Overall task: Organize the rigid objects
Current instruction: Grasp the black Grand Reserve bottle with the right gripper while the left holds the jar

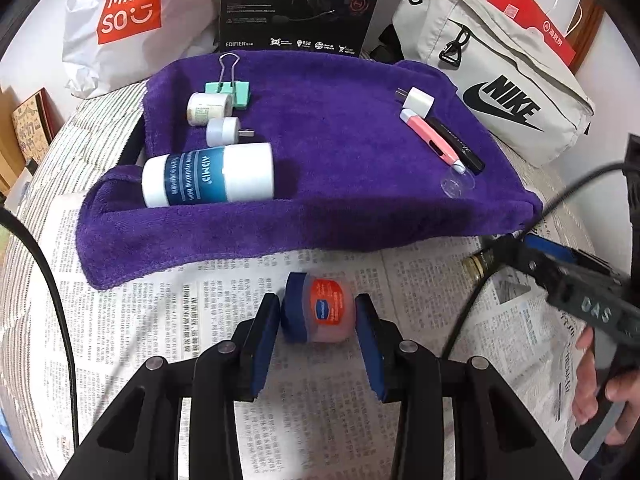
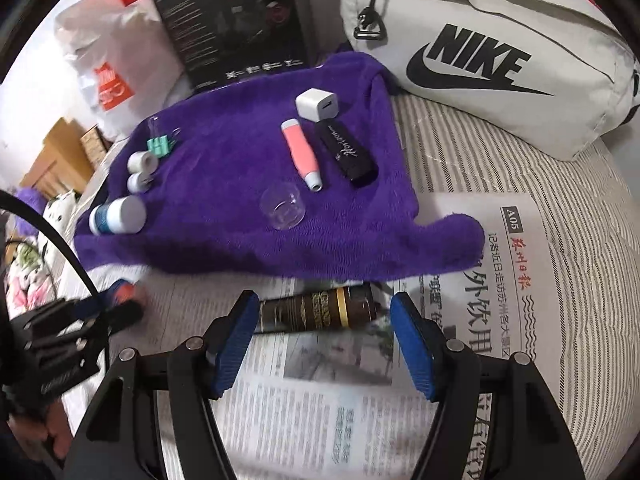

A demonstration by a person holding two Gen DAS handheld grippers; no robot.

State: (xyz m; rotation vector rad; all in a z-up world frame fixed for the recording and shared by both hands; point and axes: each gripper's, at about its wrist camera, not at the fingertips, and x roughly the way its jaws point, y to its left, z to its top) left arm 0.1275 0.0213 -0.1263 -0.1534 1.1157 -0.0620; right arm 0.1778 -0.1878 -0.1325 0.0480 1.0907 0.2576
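My left gripper (image 1: 318,314) is shut on a small Vaseline jar (image 1: 320,308) with a blue lid, held just above the newspaper in front of the purple towel (image 1: 320,208). My right gripper (image 2: 324,320) is open, its blue pads on either side of a dark brown tube (image 2: 320,312) that lies on the newspaper. On the towel's left lie a white-and-blue bottle (image 1: 208,176), two small white items (image 1: 208,110) and a green binder clip (image 1: 230,90). On its right lie a white charger (image 2: 318,104), a pink pen (image 2: 302,152), a black tube (image 2: 348,152) and a clear cap (image 2: 284,210).
A grey Nike bag (image 2: 480,60) lies behind the towel on the right. A black Edifier box (image 1: 300,4) and a white Miniso bag (image 1: 128,12) stand behind it. Newspaper (image 2: 320,420) covers the striped bedding in front. A black cable (image 1: 52,280) runs at the left.
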